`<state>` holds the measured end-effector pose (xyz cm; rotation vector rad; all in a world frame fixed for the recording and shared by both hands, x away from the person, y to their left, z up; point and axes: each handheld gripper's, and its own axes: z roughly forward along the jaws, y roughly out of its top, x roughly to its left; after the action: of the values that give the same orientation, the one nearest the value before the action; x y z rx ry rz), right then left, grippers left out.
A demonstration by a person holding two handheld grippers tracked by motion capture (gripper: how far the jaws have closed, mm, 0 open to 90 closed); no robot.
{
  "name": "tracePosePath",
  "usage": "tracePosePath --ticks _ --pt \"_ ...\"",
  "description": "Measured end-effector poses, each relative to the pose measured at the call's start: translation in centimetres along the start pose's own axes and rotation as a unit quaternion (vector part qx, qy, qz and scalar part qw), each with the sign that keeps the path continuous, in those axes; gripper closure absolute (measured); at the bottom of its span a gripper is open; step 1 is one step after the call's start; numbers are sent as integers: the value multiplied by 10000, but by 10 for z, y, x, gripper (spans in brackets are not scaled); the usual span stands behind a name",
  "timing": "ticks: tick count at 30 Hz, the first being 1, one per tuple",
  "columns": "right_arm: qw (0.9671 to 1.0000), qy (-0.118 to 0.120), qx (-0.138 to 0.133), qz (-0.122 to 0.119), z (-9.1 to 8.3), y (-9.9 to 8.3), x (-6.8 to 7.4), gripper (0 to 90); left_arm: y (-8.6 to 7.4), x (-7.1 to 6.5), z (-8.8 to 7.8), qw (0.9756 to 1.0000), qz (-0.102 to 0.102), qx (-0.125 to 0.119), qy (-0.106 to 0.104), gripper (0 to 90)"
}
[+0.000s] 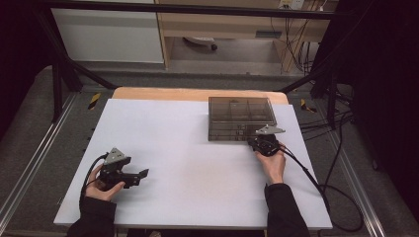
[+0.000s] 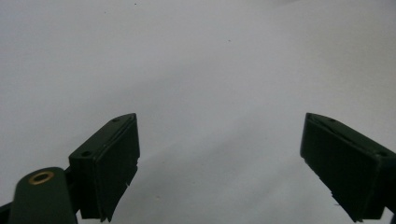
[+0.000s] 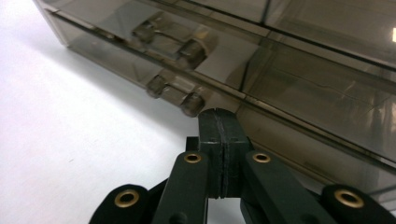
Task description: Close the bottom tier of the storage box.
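A smoked see-through compartment box (image 1: 241,117) with its lid down sits on the white table sheet (image 1: 188,168), at the back right. In the right gripper view its front wall (image 3: 303,79) shows two clear latches (image 3: 180,93), one above the other. My right gripper (image 3: 218,115) is shut, jaws pressed flat together with nothing between them. Its tip is at the box's front wall, just right of the lower latch. From above, the right gripper (image 1: 259,140) sits at the box's near right corner. My left gripper (image 2: 219,120) is open over bare white sheet at the front left (image 1: 142,176).
A wooden table edge (image 1: 163,93) shows behind the white sheet. A black frame (image 1: 64,64) surrounds the table. The right gripper's cable (image 1: 316,182) runs off the table's right side. The person's hands (image 1: 273,165) hold both grippers.
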<state>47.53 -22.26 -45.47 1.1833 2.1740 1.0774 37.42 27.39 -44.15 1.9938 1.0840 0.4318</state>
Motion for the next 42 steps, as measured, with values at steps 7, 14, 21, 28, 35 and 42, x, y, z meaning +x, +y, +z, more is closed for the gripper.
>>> tracePosePath --ticks 7,14,21,28,35,42 --pt "9998 187 -28 -83 -21 1 9 775 0 0 0 10000 4 11 4 117" --pt "9992 348 -163 93 -45 -1 19 538 0 0 1 10000 3 22 3 117" --pt "9988 397 -231 169 -62 -7 27 306 0 -1 1 10000 19 33 1 117" --pt "9986 420 -203 262 -75 -18 31 127 0 -1 1 10000 35 47 0 116" --pt "9979 535 -68 370 -82 -31 31 38 0 -1 1 10000 41 49 4 114" --pt "9965 740 -176 348 -92 -49 24 6 0 -2 1 10000 52 50 2 114"
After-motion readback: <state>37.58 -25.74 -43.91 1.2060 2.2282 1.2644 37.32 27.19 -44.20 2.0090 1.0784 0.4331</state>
